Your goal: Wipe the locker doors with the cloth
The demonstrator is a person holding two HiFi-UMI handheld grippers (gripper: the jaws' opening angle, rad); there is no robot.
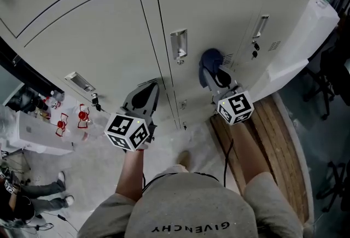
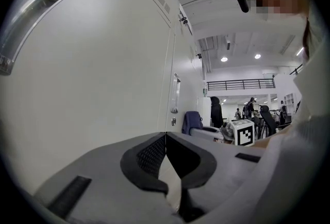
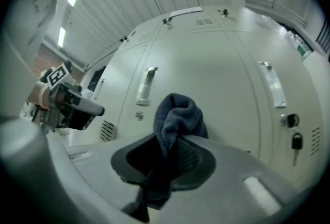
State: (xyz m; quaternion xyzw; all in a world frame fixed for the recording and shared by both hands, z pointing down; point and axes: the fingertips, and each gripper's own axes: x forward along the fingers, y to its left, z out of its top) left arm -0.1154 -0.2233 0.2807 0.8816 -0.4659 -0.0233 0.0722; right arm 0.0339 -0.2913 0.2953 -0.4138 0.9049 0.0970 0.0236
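Cloth position first: the dark blue terry cloth is bunched and clenched between the jaws of the right gripper, with a rounded wad standing proud of the tips so that fabric, not plastic, meets the metal. In the head view it lies against or just off the pale grey metal locker door, at about 5 o'clock from that door's recessed chrome handle; actual contact cannot be confirmed. The right gripper view shows the wad filling the jaws and pointed squarely at the door face, a hold suited to pressing and sweeping. The left gripper sits at roughly 8 o'clock from the right one, near the neighbouring door, jaws closed together on nothing; it appears idle, held aside to leave the wiping path free. Judgement: wiping is under way or about to begin low on the middle door, and most door surface remains to be covered.
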